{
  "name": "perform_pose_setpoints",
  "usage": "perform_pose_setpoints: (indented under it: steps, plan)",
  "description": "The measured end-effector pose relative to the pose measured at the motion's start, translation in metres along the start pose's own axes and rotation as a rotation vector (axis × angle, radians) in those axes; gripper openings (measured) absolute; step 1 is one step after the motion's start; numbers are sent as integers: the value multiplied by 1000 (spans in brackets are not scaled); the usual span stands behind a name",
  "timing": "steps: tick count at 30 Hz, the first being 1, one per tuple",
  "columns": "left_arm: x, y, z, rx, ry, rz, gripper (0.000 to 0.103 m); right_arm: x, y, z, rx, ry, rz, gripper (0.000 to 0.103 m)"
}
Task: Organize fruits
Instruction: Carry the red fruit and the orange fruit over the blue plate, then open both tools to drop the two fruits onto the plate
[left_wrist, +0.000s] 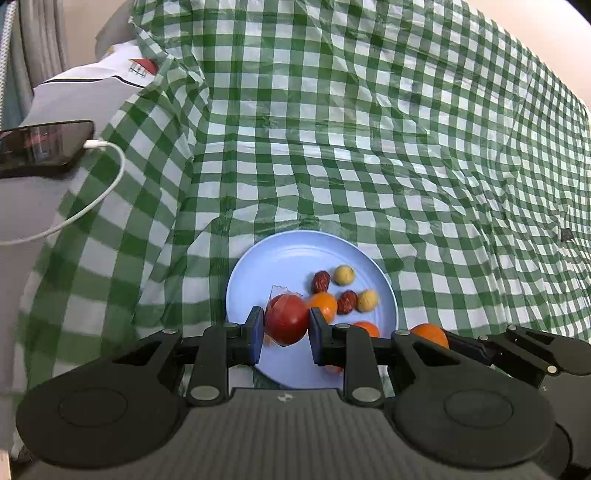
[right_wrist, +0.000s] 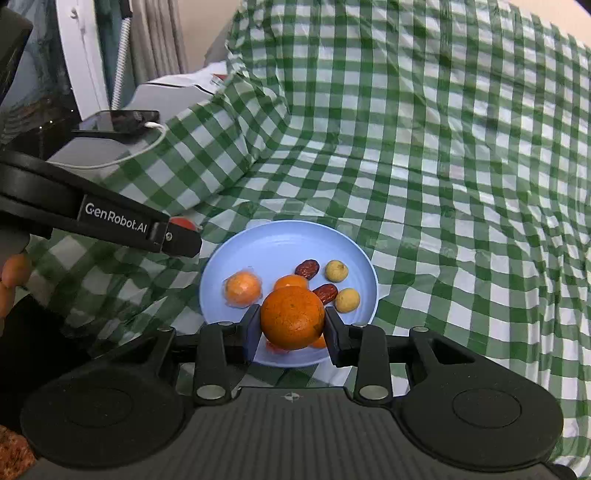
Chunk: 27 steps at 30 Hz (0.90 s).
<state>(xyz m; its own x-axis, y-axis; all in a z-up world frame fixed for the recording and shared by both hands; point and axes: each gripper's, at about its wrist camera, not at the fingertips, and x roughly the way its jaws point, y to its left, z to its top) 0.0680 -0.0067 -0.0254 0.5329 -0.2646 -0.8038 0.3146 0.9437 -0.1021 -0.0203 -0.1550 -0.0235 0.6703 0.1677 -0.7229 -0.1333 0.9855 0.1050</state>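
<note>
A light blue plate (left_wrist: 295, 254) (right_wrist: 280, 243) lies on the green checked cloth. On it are two red dates (left_wrist: 320, 281) (right_wrist: 308, 268), two pale yellow round fruits (left_wrist: 344, 275) (right_wrist: 336, 270) and small oranges (left_wrist: 323, 303) (right_wrist: 243, 288), one of them wrapped. My left gripper (left_wrist: 285, 325) is shut on a red fruit in clear wrap (left_wrist: 286, 323), held over the plate's near left part. My right gripper (right_wrist: 291, 325) is shut on a big orange (right_wrist: 291, 317) over the plate's near edge. That orange (left_wrist: 430, 334) and the right gripper's fingers (left_wrist: 469, 349) show at the right of the left wrist view.
The green and white checked cloth (left_wrist: 369, 147) (right_wrist: 443, 166) covers the surface, with folds rising behind and to the left. A black phone (left_wrist: 40, 146) (right_wrist: 118, 121) with a white cable (left_wrist: 107, 184) lies on a grey surface at the left. The left gripper's black body (right_wrist: 110, 221) crosses the left side.
</note>
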Motion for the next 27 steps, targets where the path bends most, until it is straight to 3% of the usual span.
perform_pose_setpoints:
  steps: [9,18,20,21,22,24,27]
  plan:
    - [59,2,25,21,58,8,28,46,-13,13,4,50,-15,37]
    - [110,4,30,58,129,56,30,83,-19,12,1,116,-7,38]
    - [112,6,31,64,133,50,58,88,-19,15,-8,120,7,40]
    - [111,7,32,60,131,57,93,89,-19,16,-9,120,10,51]
    - [108,8,33,50,122,67,102,89,-19,18,-8,116,4,59]
    - [94,11,33,32,92,41,103,84,-19,21,0,102,-9,84]
    - [75,12,27,25,111,60,103,68,-19,18,-3,98,-31,93]
